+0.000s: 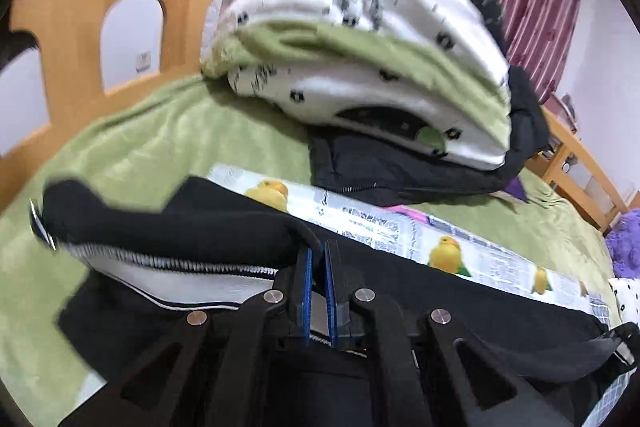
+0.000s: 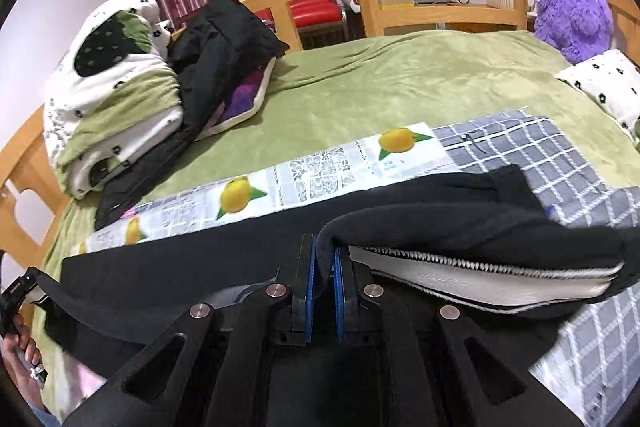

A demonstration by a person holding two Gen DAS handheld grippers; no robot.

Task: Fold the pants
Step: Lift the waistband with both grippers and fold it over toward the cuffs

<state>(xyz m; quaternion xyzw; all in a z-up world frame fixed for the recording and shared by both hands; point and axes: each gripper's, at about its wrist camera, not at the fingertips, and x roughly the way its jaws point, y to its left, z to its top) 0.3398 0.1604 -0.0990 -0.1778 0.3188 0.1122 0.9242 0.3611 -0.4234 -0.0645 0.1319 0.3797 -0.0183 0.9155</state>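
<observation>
The black pants (image 1: 208, 223) with a white striped waistband lie across the bed on a lemon-print cloth (image 1: 400, 231). My left gripper (image 1: 318, 251) is shut on the pants' black edge, with the white waistband (image 1: 180, 275) hanging to its left. My right gripper (image 2: 325, 247) is shut on the pants (image 2: 440, 219) too, with the white waistband (image 2: 480, 279) lifted to its right. The left gripper (image 2: 16, 291) shows at the left edge of the right wrist view, held in a hand.
A green bedspread (image 2: 380, 83) covers the bed. A folded white and green quilt (image 1: 360, 39) on a black jacket (image 1: 400, 171) sits at the head. A grey checked cloth (image 2: 560, 163), a purple plush (image 2: 572, 7) and a spotted pillow (image 2: 608, 87) lie right. Wooden headboard (image 1: 80, 7) behind.
</observation>
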